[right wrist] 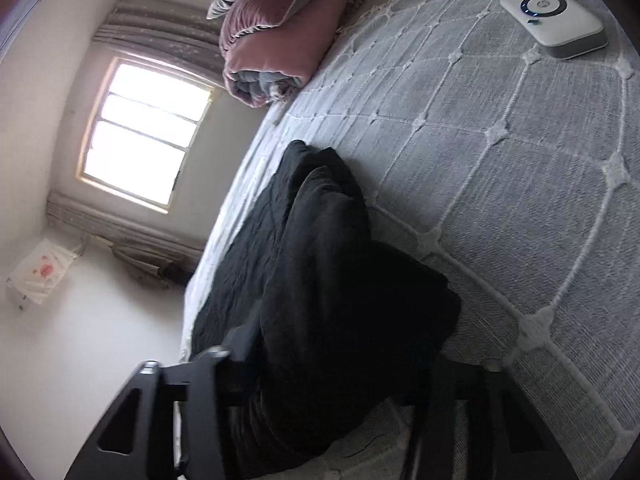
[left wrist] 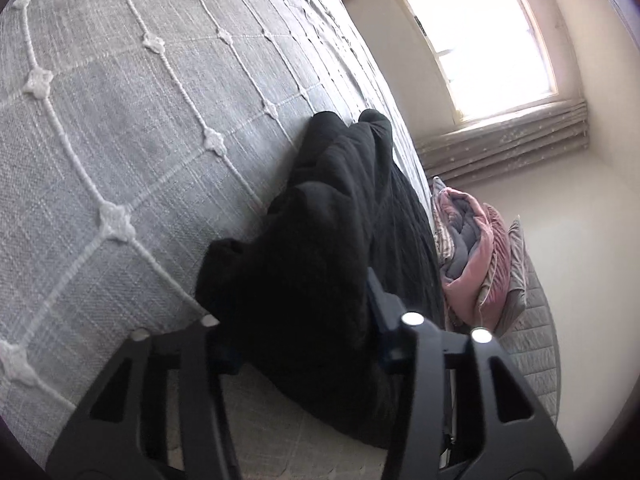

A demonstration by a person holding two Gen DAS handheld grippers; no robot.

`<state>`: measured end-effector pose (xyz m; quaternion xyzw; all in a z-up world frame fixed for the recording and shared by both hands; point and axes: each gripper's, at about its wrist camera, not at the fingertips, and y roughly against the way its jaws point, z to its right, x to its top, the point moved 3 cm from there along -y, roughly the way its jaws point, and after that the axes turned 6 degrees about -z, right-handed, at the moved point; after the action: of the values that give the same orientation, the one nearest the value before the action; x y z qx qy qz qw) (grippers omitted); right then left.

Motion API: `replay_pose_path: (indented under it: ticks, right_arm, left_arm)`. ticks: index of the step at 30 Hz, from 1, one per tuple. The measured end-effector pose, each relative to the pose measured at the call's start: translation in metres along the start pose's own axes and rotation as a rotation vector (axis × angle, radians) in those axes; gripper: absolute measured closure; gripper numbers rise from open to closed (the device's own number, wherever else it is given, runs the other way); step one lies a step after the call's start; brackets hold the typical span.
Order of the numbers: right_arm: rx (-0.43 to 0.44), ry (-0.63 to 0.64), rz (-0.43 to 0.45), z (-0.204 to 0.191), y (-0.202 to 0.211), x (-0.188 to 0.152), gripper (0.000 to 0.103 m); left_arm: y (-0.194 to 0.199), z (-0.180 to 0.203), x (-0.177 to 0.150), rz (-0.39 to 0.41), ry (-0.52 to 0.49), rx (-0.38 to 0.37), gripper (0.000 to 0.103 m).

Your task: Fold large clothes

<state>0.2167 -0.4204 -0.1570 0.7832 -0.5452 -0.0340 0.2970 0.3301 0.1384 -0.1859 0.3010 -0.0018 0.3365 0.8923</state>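
Note:
A large black garment [left wrist: 320, 240] lies bunched on the grey bedspread [left wrist: 120, 120]; it also shows in the right wrist view [right wrist: 320, 272]. My left gripper [left wrist: 304, 344] has a thick fold of the garment between its fingers, which stand wide apart around the cloth. My right gripper [right wrist: 332, 380] likewise has the bunched garment between its two fingers. The fingertips of both are partly buried in the dark cloth. The garment stretches away from both grippers towards the bed's edge.
A rolled pink and grey quilt [left wrist: 472, 256] lies at the bed's end, also in the right wrist view [right wrist: 280, 40]. A white device [right wrist: 554, 20] sits on the bedspread [right wrist: 520, 160]. A bright window [left wrist: 480, 44] and curtains stand behind.

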Motion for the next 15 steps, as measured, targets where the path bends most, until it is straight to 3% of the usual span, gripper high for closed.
replay_pose_path:
  ticks: [3, 7, 11, 15]
  right_arm:
    - [0.002, 0.064, 0.026, -0.018, 0.012, -0.001, 0.074]
    - [-0.011, 0.176, 0.047, -0.057, 0.039, -0.005, 0.077]
    - [-0.029, 0.197, 0.021, -0.076, 0.078, -0.012, 0.077]
    - [-0.052, 0.186, -0.031, -0.07, 0.123, -0.027, 0.077]
  left_arm:
    - [0.011, 0.019, -0.004, 0.036, -0.078, 0.027, 0.07]
    - [0.045, 0.061, -0.006, 0.047, -0.128, -0.003, 0.072]
    - [0.09, 0.094, -0.017, 0.019, -0.216, -0.016, 0.072]
    - [0.133, 0.093, -0.043, -0.041, -0.276, -0.01, 0.072]
